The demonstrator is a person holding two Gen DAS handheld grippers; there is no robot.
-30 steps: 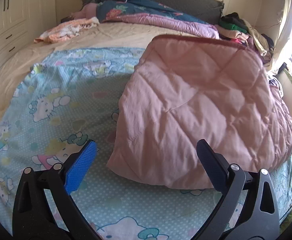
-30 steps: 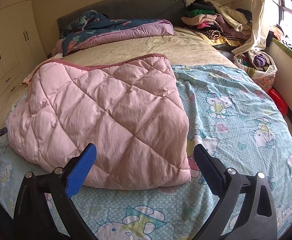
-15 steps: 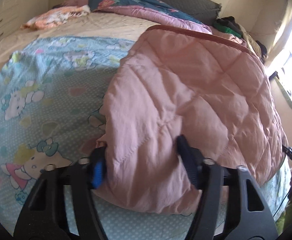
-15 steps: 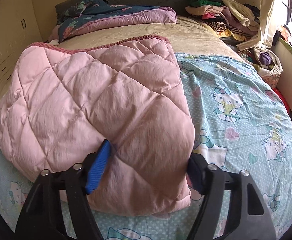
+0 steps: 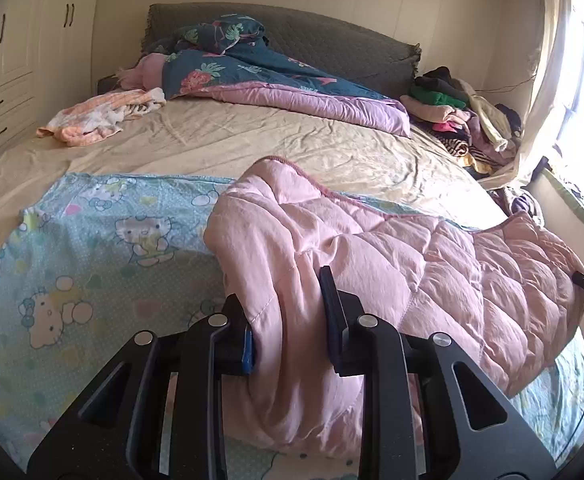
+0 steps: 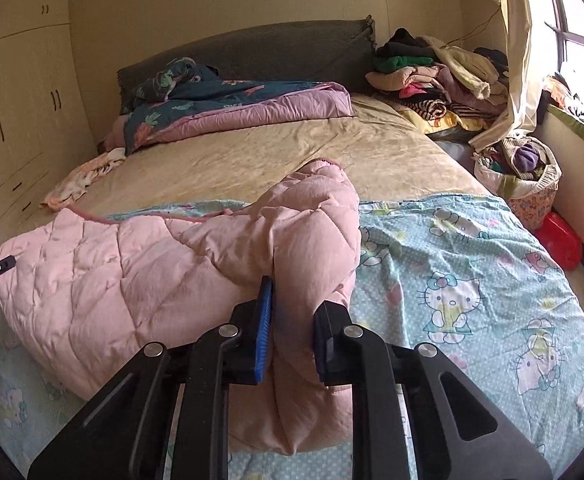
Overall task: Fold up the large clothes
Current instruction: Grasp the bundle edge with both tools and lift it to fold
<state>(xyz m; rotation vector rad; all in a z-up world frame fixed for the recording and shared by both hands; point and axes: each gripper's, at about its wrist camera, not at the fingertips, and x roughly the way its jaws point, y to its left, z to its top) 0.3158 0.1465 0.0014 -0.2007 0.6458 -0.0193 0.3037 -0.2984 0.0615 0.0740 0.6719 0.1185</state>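
Note:
A pink quilted comforter (image 5: 443,272) lies folded on a light-blue cartoon-cat sheet (image 5: 104,248) on the bed. My left gripper (image 5: 288,320) is shut on the comforter's near left corner and holds it lifted off the sheet. The fabric bunches thickly between the jaws. My right gripper (image 6: 292,320) is shut on the near right corner of the same comforter (image 6: 132,272), which is also raised. The far edge with its darker pink trim droops between the two held corners.
A beige bedspread (image 5: 252,140) covers the far bed. A dark floral duvet (image 5: 252,68) lies by the grey headboard. An orange cloth (image 5: 100,116) lies far left. A clothes pile (image 6: 431,76), a laundry basket (image 6: 531,184) and a red container (image 6: 559,240) stand at the right.
Both grippers went from open in front of the comforter to shut on its near corners, then lifted them, so the comforter has bunched up and its far edge has pulled toward me.

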